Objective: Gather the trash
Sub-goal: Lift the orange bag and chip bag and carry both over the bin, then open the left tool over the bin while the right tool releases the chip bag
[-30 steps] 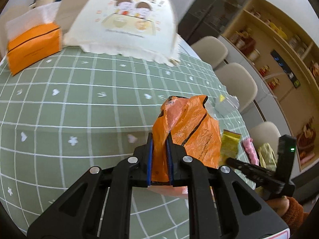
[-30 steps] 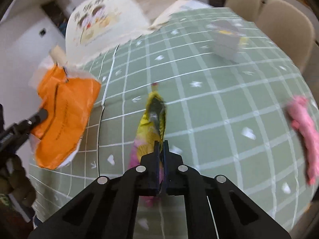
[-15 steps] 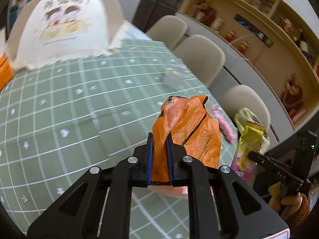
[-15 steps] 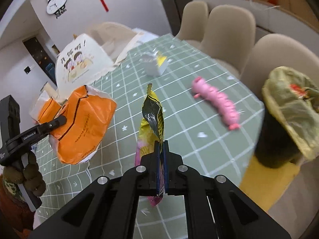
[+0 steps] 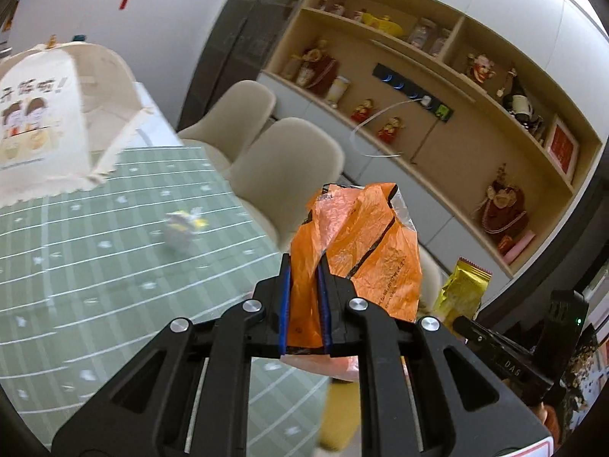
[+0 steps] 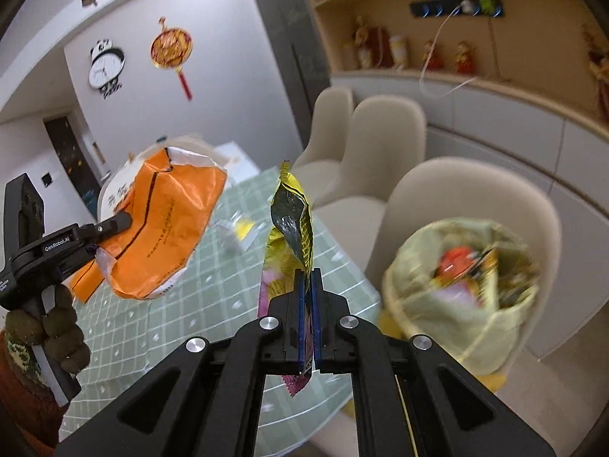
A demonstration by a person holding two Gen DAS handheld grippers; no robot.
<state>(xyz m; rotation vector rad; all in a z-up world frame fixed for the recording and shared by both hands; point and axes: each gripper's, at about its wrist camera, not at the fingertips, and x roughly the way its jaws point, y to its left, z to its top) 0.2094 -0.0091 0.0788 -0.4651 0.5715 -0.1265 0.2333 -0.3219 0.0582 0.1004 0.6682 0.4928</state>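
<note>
My left gripper [image 5: 304,304] is shut on a crumpled orange wrapper [image 5: 361,243] and holds it in the air past the table's right edge. The same orange wrapper [image 6: 163,228] shows at the left of the right wrist view. My right gripper [image 6: 309,320] is shut on a yellow snack wrapper [image 6: 293,228] and holds it upright above the table edge. The yellow wrapper [image 5: 462,291] also shows at the right of the left wrist view. A bin lined with a pale yellow bag [image 6: 460,282], holding trash, stands low right of my right gripper.
A green checked tablecloth [image 5: 95,259] covers the table. A small white and yellow scrap [image 5: 184,226] lies on it. A cream mesh food cover [image 5: 42,125] stands at the far end. Beige chairs [image 6: 468,205] line the table's right side. Shelves [image 5: 475,122] stand behind.
Both grippers have lifted and swung right, off the table towards the chairs, each still holding its wrapper. The bin has come nearer in the right wrist view.
</note>
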